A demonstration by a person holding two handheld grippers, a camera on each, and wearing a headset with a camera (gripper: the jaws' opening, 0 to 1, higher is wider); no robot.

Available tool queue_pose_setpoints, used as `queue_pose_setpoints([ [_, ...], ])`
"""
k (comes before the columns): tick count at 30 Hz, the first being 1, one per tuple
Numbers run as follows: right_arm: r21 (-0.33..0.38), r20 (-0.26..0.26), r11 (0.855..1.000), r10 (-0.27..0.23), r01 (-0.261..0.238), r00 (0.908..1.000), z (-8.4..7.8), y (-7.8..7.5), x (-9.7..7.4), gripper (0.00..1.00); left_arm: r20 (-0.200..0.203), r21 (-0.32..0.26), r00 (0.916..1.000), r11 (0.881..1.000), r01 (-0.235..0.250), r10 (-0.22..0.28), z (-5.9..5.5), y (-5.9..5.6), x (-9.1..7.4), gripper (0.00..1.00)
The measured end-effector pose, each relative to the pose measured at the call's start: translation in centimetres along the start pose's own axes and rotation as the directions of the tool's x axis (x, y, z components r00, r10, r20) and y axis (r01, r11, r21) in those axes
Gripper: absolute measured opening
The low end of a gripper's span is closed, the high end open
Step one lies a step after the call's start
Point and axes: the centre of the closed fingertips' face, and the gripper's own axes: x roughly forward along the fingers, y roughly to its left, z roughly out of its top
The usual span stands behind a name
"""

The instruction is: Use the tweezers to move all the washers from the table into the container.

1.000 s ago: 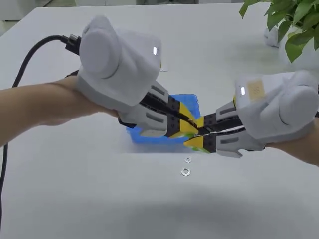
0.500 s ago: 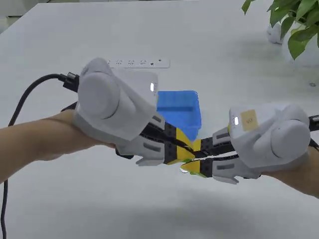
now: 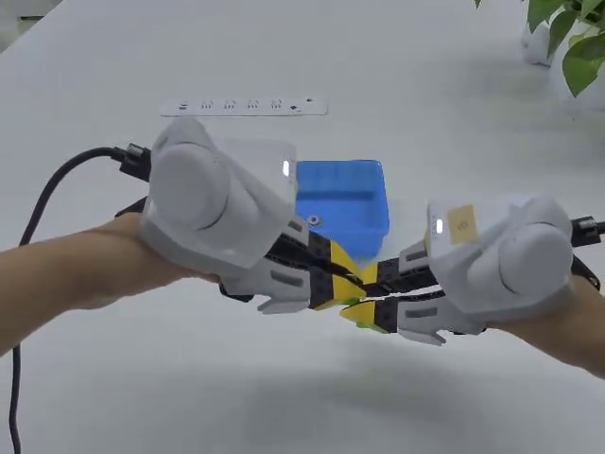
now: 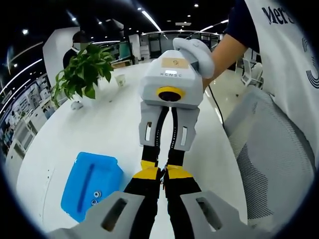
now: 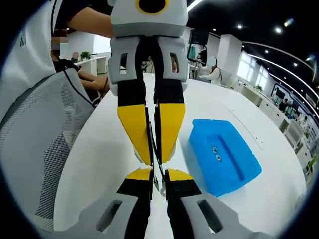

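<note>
Right tongs point(image 5: 158, 174) nearly closed on thin metal tweezers point(image 5: 152, 147), which run forward between the yellow jaws of the left tongs point(image 5: 153, 160); those jaws stand a slit apart and appear to pinch the tweezers, contact unclear. Both tongs meet tip to tip over the white surface point(image 3: 425, 113), screening the spot beneath. Just beyond, a blue rectangular plastic container point(image 3: 345, 194) holds two small metal washers point(image 5: 218, 158). White power strip point(image 3: 244, 106) further back; potted green plant point(image 3: 577, 43) at far right

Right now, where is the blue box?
Head view: the blue box sits mid-table, just beyond where the left tongs and right tongs meet, with a white power strip farther back.
</note>
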Motion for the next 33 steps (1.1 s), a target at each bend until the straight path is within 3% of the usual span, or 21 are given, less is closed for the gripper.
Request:
queue_pose_setpoints([
  [26, 0.035, -0.012, 0.999, 0.010, -0.010, 0.9999, -0.87, -0.21, 0.55, 0.09, -0.017, -0.009, 0.9997, 1.000, 0.016, -0.016, -0.33, 0.44, 0.92, 0.07],
  [33, -0.014, -0.035, 1.000, 0.013, -0.014, 0.9993, -0.73, 0.12, 0.76, 0.09, -0.035, -0.010, 0.9991, 1.000, 0.023, -0.023, -0.63, 0.21, 0.64, 0.07],
])
